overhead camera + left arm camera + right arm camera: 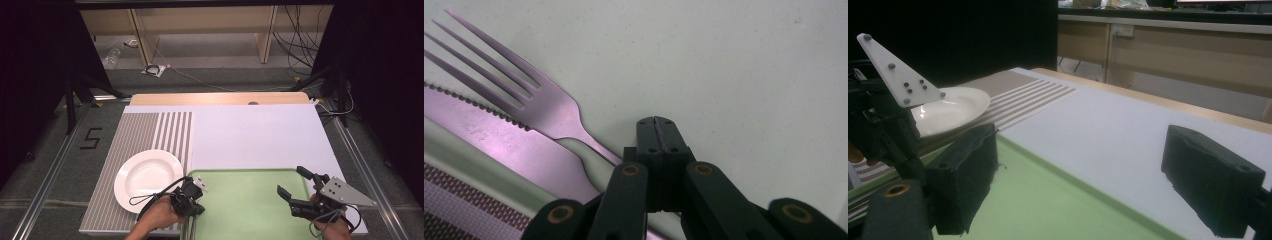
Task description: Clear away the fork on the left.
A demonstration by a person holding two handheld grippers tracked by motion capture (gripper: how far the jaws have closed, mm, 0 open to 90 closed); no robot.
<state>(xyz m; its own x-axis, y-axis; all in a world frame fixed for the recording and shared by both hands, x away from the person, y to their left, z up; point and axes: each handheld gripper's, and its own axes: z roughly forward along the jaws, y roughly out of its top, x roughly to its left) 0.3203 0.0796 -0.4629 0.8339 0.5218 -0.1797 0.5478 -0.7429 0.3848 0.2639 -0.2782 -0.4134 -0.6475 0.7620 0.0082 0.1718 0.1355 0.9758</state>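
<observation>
Left gripper (657,122) beside fork (531,95) — jaws together

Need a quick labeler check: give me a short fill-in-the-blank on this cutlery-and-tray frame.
1. The fork and knife lie in the green ____.
2. The left tool has its jaws ____.
3. The right tool has its jaws ____.
4. The white plate sits on the ____ mat.

Missing words: tray; shut; open; striped

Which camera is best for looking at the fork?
The left gripper view: the fork lies close up, tines clear, beside a knife. In the high view the left claw covers that spot; the right gripper view looks at the plate instead.
</observation>
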